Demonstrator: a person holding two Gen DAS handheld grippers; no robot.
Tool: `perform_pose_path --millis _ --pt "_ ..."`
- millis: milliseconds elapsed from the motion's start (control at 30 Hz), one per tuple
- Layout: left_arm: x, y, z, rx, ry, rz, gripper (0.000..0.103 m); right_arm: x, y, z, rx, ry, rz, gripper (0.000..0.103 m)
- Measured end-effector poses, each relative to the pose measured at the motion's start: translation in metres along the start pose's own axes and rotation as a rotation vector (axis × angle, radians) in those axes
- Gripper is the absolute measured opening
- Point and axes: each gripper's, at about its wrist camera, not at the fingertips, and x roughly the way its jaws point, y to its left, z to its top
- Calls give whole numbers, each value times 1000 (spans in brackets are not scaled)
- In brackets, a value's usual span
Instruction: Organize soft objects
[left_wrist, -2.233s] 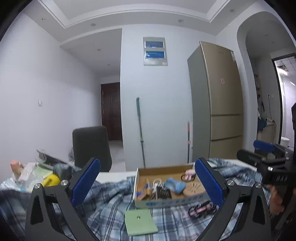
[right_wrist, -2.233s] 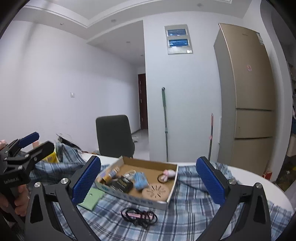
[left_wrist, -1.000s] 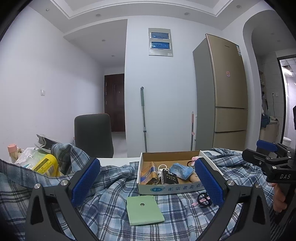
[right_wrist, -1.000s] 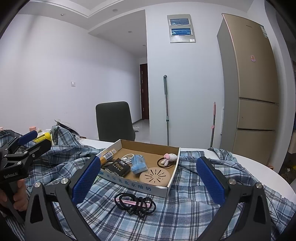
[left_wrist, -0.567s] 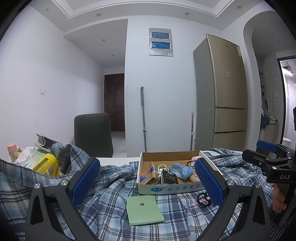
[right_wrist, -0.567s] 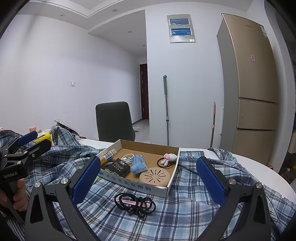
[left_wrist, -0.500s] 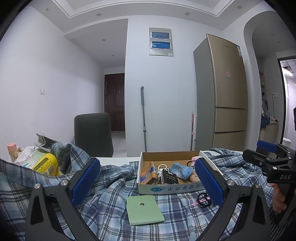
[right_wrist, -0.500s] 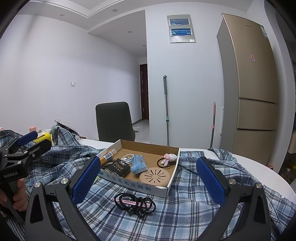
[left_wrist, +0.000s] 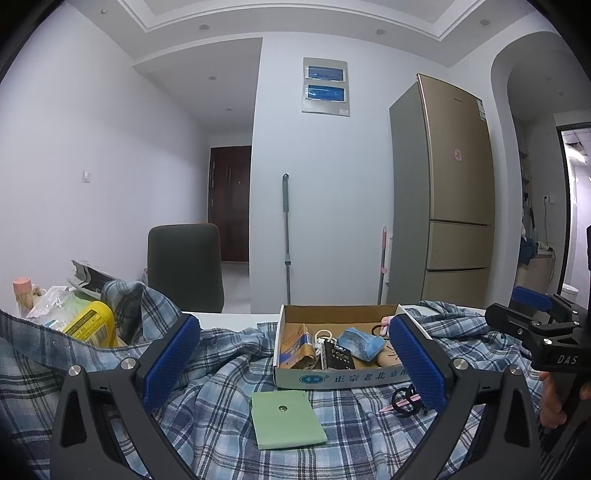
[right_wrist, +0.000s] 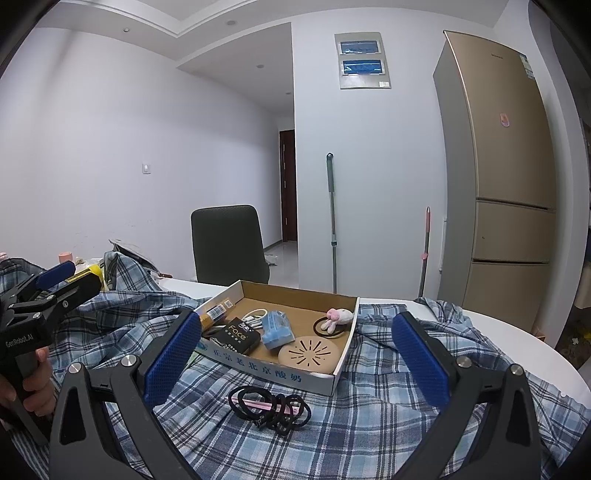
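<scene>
A blue plaid shirt lies crumpled over the white table; it also shows in the right wrist view. On it stands an open cardboard box, also in the right wrist view, holding a blue pack, a black box, a cable, a round tan disc and a small plush bunny. A bunch of black hair ties lies in front of the box. A green pad lies on the shirt. My left gripper is open and empty above the shirt. My right gripper is open and empty near the hair ties.
A yellow bottle and plastic bags sit at the table's left end. A dark chair stands behind the table. A gold fridge and two mop handles stand against the far wall.
Both views have dropped lower and closer to the table since two seconds ago. In the last second nothing has visibly moved.
</scene>
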Motion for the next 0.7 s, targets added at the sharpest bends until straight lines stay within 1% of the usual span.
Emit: perform_pose_path --millis 200,367,500,533,600,667,700 --pt "1 0 -1 -7 9 -8 103 1 -1 -1 2 12 4 103" --pt "7 1 -2 -19 43 11 103 2 -1 -2 0 18 3 103" --pt "13 6 -2 -47 75 28 103 5 -5 3 24 54 -2 103" --pt "14 7 -2 -56 86 36 103 8 -5 5 29 74 -3 103" --pt "15 8 -2 -63 97 45 103 16 -4 10 40 144 -7 103" --pt "16 9 -1 -69 100 32 103 30 0 13 37 246 -38 103" --pt "16 9 0 -66 104 19 103 38 2 13 44 299 -28 103"
